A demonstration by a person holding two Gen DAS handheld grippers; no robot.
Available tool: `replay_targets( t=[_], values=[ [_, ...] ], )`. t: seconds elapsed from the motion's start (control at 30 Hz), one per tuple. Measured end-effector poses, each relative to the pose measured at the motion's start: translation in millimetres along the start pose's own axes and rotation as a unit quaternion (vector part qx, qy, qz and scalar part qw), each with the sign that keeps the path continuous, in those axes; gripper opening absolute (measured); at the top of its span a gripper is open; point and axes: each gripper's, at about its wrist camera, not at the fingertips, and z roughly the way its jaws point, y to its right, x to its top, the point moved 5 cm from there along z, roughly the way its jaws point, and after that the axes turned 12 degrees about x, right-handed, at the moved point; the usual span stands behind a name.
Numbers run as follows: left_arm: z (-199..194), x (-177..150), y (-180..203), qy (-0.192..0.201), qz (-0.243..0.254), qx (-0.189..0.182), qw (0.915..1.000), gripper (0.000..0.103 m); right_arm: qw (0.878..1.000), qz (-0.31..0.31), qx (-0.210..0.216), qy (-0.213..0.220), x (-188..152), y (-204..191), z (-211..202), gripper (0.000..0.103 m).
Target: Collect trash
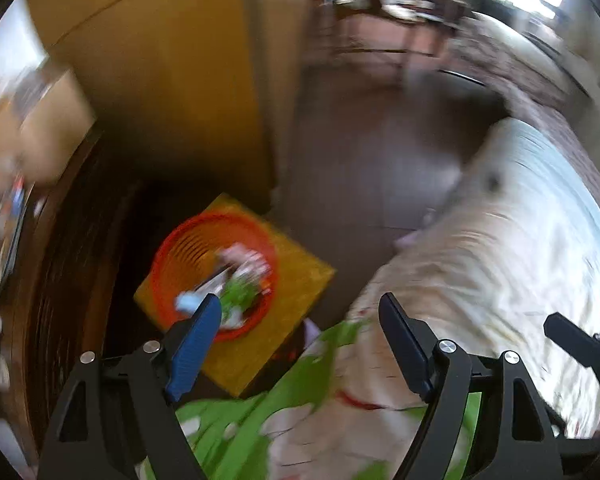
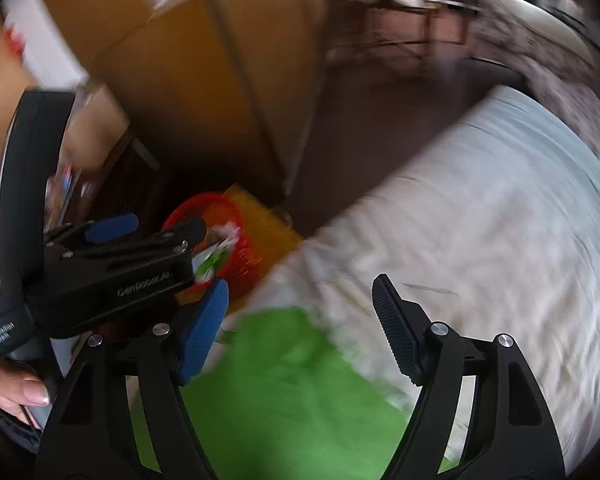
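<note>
Left gripper [image 1: 300,316] jaws wide apart, nothing between them, over green-and-white bedding [image 1: 440,280]. Orange basket [image 1: 172,256] on yellow mat [image 1: 300,276] below, holding trash [image 1: 240,276] (wrappers, blurred). Brown floor [image 1: 360,160] beyond; yellow cabinet [image 1: 172,72] behind.

Lower left of the left wrist view, the orange basket [image 1: 168,264] looks like ribbed glossy plastic, set on a matt yellow mat [image 1: 300,280]. The bed [image 1: 500,260] wears soft printed cloth. The left gripper [image 1: 300,344] is matt black, with ridged pads and shiny metal pins.
</note>
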Motion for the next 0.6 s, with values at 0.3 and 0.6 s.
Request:
replay_targets(
  t=[0.3, 0.6],
  values=[
    [34, 2, -71, -0.038, -0.068, 0.032, 0.9964, 0.081, 0.997, -0.004, 0.018, -0.074, 12, -34, 58, 0.073],
    [42, -3, -93, -0.058, -0.091, 0.034, 0.9936, 0.081, 0.994, -0.008, 0.009, -0.105, 19, -52, 80, 0.073]
  ],
)
